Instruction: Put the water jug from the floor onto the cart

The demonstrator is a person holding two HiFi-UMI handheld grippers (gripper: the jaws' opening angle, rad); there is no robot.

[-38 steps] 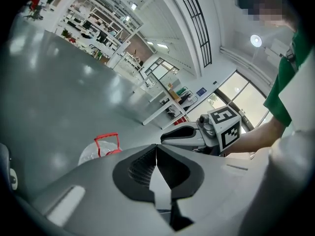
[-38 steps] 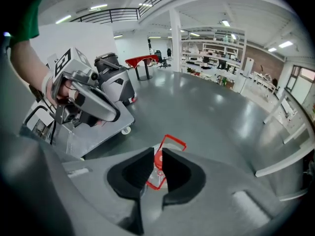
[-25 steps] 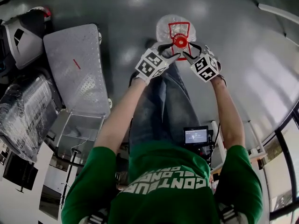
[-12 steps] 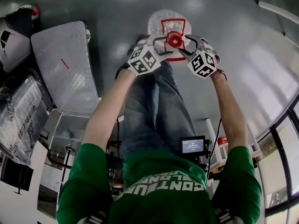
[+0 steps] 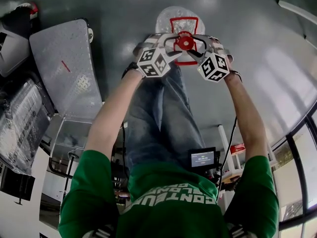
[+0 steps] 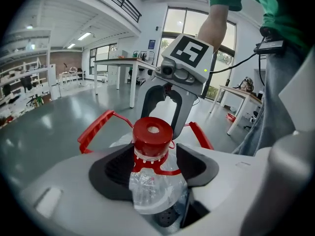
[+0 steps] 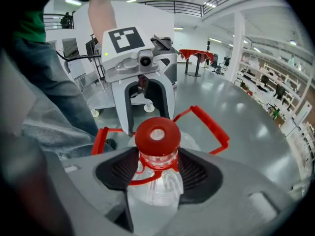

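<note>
The glossy grey floor [image 5: 257,43] is carrying the clear water jug [image 5: 166,20] (red cap and handle on top), which is standing upright; the cart [image 5: 69,68] is sitting well apart, toward the view's left.

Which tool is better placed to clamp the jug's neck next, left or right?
The right tool, narrowly: the water jug neck sits centred between its just-opened jaws; in the left tool, also just opened, it sits off-centre.

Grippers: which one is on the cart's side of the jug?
The left gripper; the cart lies beyond it at the head view's left, the right gripper opposite. Both have just opened their jaws, with the neck of the jug between them.
</note>
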